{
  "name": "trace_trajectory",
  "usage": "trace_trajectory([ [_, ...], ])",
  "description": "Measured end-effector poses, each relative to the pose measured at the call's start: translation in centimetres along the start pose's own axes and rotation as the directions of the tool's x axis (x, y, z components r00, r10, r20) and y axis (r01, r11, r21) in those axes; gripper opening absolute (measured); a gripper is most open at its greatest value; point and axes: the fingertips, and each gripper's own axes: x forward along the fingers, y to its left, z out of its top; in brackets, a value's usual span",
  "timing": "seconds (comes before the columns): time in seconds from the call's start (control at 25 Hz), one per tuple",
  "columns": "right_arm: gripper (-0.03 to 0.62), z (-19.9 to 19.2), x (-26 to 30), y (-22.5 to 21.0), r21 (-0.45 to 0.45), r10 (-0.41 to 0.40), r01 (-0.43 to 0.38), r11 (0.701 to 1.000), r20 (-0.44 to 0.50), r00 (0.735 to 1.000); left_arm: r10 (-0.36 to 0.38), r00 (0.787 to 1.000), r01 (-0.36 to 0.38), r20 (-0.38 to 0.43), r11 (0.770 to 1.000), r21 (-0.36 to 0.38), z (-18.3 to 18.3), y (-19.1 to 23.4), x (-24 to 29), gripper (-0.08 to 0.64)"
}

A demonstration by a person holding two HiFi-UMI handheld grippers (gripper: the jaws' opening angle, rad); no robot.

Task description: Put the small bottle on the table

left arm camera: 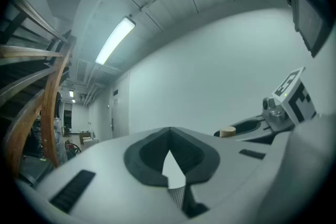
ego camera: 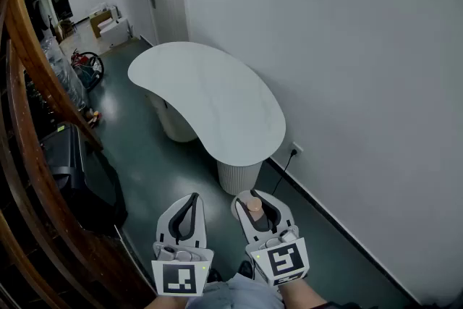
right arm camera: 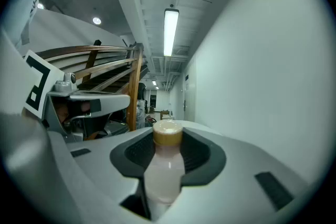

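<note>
Tongs on the right (ego camera: pixel 252 195) squeezed the small bottle (right arm camera: pixel 164 165). The left tongs (ego camera: pixel 192 197) were shut and empty. The white worktop (ego camera: pixel 210 94) stood ahead.

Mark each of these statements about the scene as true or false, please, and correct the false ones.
1. The right gripper is closed on the small bottle. True.
2. The small bottle stands on the table. False: it is between the right gripper's jaws, and the table is further ahead.
3. The left gripper holds a cup. False: its jaws are together with nothing between them.
4. The table has a white, curved top. True.
5. The small bottle has a blue cap. False: the cap is tan.
</note>
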Motion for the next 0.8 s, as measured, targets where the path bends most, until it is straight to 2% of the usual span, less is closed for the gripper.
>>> trace_trajectory([
  [0.52, 0.124, -0.2, -0.5, -1.6, -0.006, 0.006, -0.006, 1.000, 0.012, 1.000, 0.012, 1.000, -0.012, -0.006, 1.000, -0.010, 0.1, -1.4, 0.9, 0.000],
  [0.68, 0.126, -1.0, -0.7, -2.3, 0.078, 0.012, -0.008, 0.997, -0.041, 0.999, 0.024, 1.000, -0.024, -0.008, 1.000, -0.003, 0.0, -2.0, 1.3, 0.000],
  [0.8, 0.126, -1.5, -0.7, -3.0, 0.087, 0.029, -0.024, 0.996, -0.055, 0.998, 0.042, 0.999, -0.042, -0.009, 0.999, 0.002, -0.2, -2.4, 1.6, 0.000],
])
